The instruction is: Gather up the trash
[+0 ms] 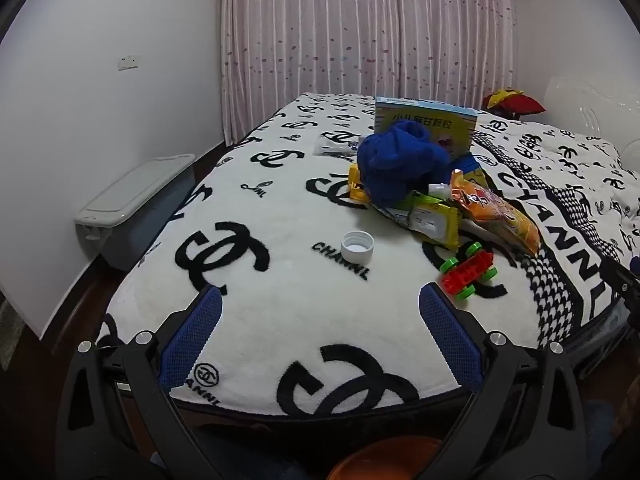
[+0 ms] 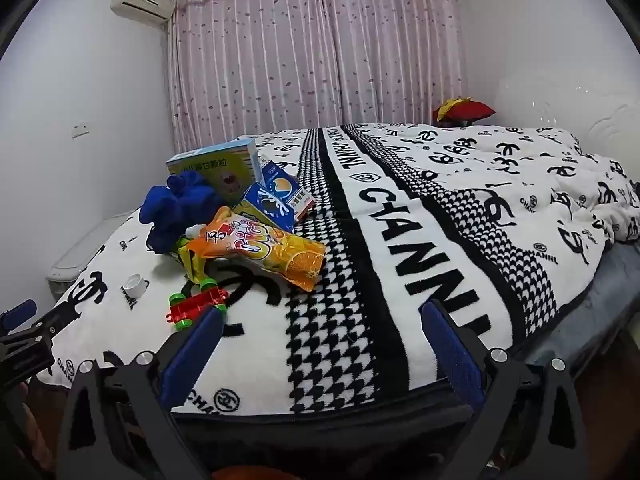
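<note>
Trash sits uncollected on the bed [image 1: 280, 320]: white cap [image 1: 357, 246] apart, left of the blue cloth [image 1: 400, 160]; orange pouch [image 2: 260, 252] and cartons [image 2: 276, 200] heaped beside it. Left claw [image 1: 320, 312] and right claw [image 2: 322, 320] hover spread, empty.

We carry a black plastic left gripper [image 1: 320, 300] and a matching black right gripper [image 2: 322, 314]. On each, we see two blue textured rubber pads [image 1: 192, 340] [image 2: 192, 354] on angular black arms, fastened with round silver screws [image 1: 143, 337] [image 2: 143, 358] near the pads.
</note>
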